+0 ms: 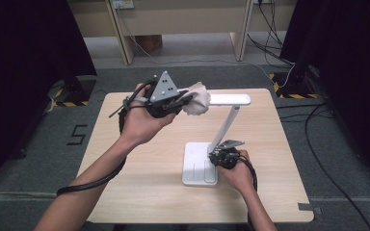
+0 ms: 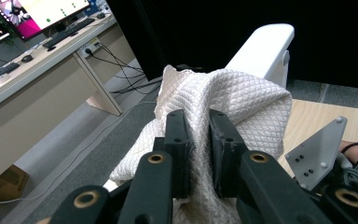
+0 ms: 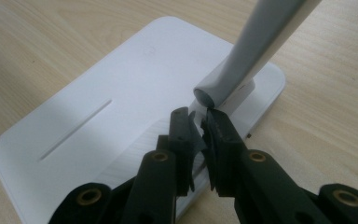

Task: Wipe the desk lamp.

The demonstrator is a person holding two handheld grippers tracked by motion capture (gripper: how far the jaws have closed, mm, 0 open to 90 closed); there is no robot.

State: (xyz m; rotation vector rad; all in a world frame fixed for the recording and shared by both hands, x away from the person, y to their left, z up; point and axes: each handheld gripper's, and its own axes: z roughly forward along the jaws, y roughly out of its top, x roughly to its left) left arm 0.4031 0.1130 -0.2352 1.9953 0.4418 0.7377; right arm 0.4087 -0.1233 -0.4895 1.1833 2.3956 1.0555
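Here — cloth [image 2: 223,100] pinched between left gripper [image 2: 198,140] fingers, against lamp head [image 2: 263,46].

Your high view sits above your side of the table [image 1: 139,192], looking forward and down, far enough off to take in the whole top, the floor and the desk legs beyond. Your left gripper view rides close behind its jaws, aimed level along the white cloth [image 2: 223,107] toward the lamp head [image 2: 263,49], with a desk and monitors off to its left. Your right gripper view looks steeply down, very near the lamp base [image 3: 121,98]. All three share the lamp [image 1: 221,130]; both gripper views show table wood.
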